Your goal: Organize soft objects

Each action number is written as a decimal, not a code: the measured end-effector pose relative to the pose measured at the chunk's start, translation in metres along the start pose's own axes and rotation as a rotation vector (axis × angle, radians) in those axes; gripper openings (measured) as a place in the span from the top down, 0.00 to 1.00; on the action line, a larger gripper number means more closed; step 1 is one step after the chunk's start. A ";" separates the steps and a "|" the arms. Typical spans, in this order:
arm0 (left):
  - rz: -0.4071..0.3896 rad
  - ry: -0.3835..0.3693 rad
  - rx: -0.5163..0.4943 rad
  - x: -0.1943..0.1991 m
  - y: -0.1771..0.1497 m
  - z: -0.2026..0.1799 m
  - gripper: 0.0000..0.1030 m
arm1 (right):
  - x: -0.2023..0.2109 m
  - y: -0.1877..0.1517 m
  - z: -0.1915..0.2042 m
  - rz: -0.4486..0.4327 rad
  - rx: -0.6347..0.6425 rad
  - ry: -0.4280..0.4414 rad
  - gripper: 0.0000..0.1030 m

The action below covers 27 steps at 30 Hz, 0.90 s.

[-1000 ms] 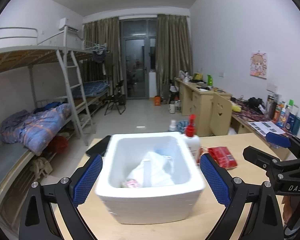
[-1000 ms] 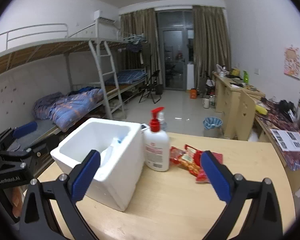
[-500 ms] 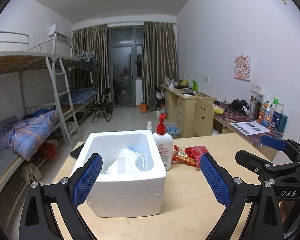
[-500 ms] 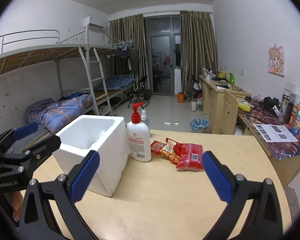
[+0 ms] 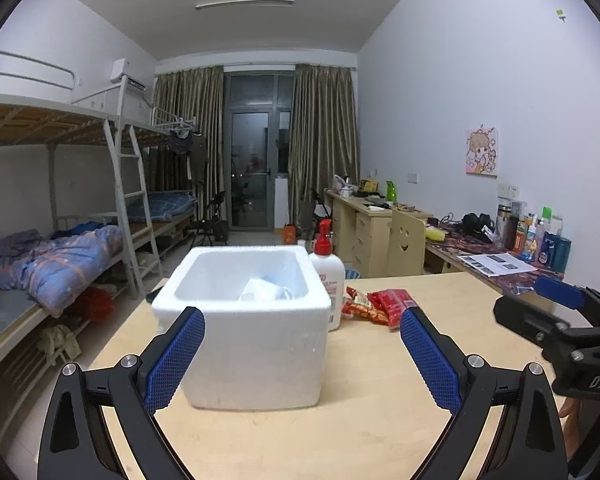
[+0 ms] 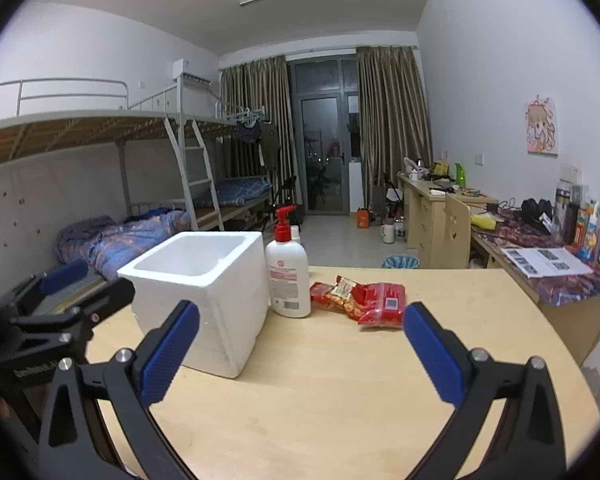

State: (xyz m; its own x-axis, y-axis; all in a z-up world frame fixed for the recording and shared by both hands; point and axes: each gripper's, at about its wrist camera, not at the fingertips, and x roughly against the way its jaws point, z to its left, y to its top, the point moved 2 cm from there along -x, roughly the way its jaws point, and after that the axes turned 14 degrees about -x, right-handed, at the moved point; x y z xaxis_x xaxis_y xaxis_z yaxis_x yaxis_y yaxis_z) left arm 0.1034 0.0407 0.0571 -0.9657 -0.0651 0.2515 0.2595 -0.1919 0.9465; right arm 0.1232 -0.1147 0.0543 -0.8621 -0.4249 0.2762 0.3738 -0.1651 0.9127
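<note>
A white foam box [image 5: 248, 320] stands on the wooden table [image 5: 340, 432], with a white plastic bag [image 5: 266, 291] inside it. Two red snack packets [image 5: 380, 304] lie to its right, behind a white pump bottle [image 5: 329, 280] with a red top. My left gripper [image 5: 300, 356] is open and empty, close in front of the box. My right gripper [image 6: 300, 354] is open and empty, over bare table, with the box [image 6: 208, 292], the bottle [image 6: 287, 276] and the packets [image 6: 364, 298] ahead of it. Each gripper shows at the other view's edge.
Bunk beds [image 5: 60, 240] with a ladder stand to the left. Desks [image 5: 380, 220] with bottles and papers [image 5: 496, 262] line the right wall. A blue bin [image 6: 400, 261] sits on the floor beyond the table's far edge.
Both grippers have pulled back and lowered, so the box, bottle and packets now sit farther off and the box's inside is less visible. Both stayed open and empty.
</note>
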 end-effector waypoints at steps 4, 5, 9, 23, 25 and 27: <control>-0.024 0.014 -0.008 0.014 -0.010 -0.003 0.04 | 0.016 -0.013 0.001 -0.026 -0.003 -0.008 0.00; -0.029 0.016 -0.011 0.017 -0.012 -0.004 0.04 | 0.020 -0.017 0.002 -0.037 0.001 -0.017 0.00; -0.057 0.043 -0.029 0.031 -0.027 -0.012 0.04 | 0.035 -0.035 0.006 -0.056 0.006 -0.036 0.00; -0.105 0.049 -0.038 0.064 -0.056 -0.025 0.00 | 0.056 -0.073 0.012 -0.092 -0.001 -0.058 0.00; -0.122 0.055 -0.037 0.068 -0.055 -0.025 0.00 | 0.062 -0.070 0.015 -0.110 0.003 -0.067 0.00; -0.136 0.065 -0.034 0.076 -0.051 -0.024 0.00 | 0.069 -0.067 0.017 -0.126 0.001 -0.069 0.00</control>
State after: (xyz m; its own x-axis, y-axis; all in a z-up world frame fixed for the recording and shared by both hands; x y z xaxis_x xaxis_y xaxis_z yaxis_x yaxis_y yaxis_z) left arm 0.0174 0.0225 0.0227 -0.9894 -0.0991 0.1064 0.1272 -0.2359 0.9634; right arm 0.0332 -0.1178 0.0168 -0.9236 -0.3389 0.1790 0.2605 -0.2126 0.9418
